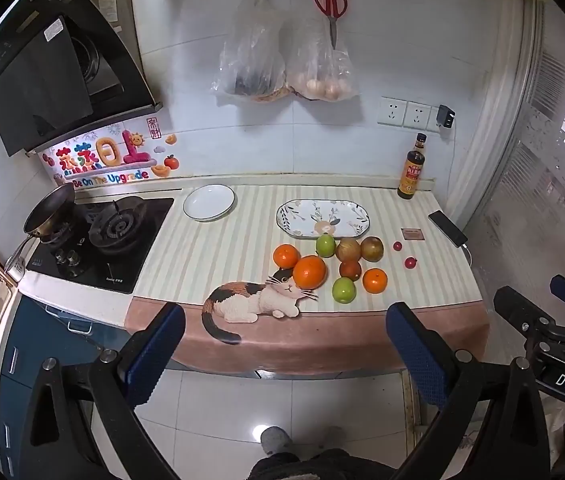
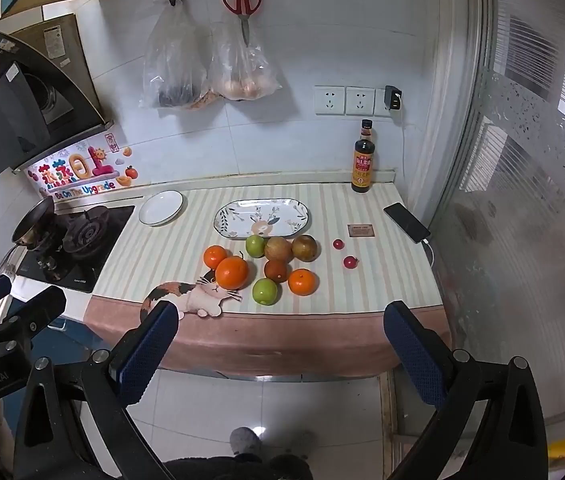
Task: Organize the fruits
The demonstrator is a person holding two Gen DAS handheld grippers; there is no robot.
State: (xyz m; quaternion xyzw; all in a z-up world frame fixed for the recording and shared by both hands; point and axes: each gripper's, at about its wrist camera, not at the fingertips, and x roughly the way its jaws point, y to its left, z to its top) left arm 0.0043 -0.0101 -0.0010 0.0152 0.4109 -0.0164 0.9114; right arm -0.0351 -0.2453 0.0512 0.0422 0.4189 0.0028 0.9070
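**Ana:** Both grippers first, since they sit closest. Left gripper (image 1: 284,322) has its blue pads spread wide with nothing between them, hanging out over the floor short of the counter's front edge. Right gripper (image 2: 280,320) is the same: jaws fully apart, empty, also short of that front edge.

**Ben:** So nothing picked up. How far along would you call it?

**Ana:** At the very start, I'd judge. The patterned oval platter (image 1: 356,218) near the middle of the counter is bare, and so is the round white plate (image 1: 209,202) toward the back, beside the stove. All the fruit sits loose on the striped cloth (image 1: 210,252) in front of the platter.

**Ben:** Count it for me.

**Ana:** Three oranges: a big one (image 1: 309,272) by the printed cat's head, a smaller one (image 1: 286,256) touching it on the stove side, and another (image 1: 375,280) nearer the front edge. Two green apples, one (image 1: 325,245) just below the platter's rim and one (image 1: 343,290) close to the front. Two brownish round fruits (image 1: 348,249) (image 1: 372,248) side by side; I can't name them for certain. One darker reddish-brown fruit (image 1: 350,270) in the middle of the cluster. Then two small red ones, perhaps cherry tomatoes (image 1: 397,246) (image 1: 410,262), apart toward the right end.

**Ben:** Ten pieces, all left to sort.

**Ana:** Yes. Which dish takes which kind, the pictures don't say.
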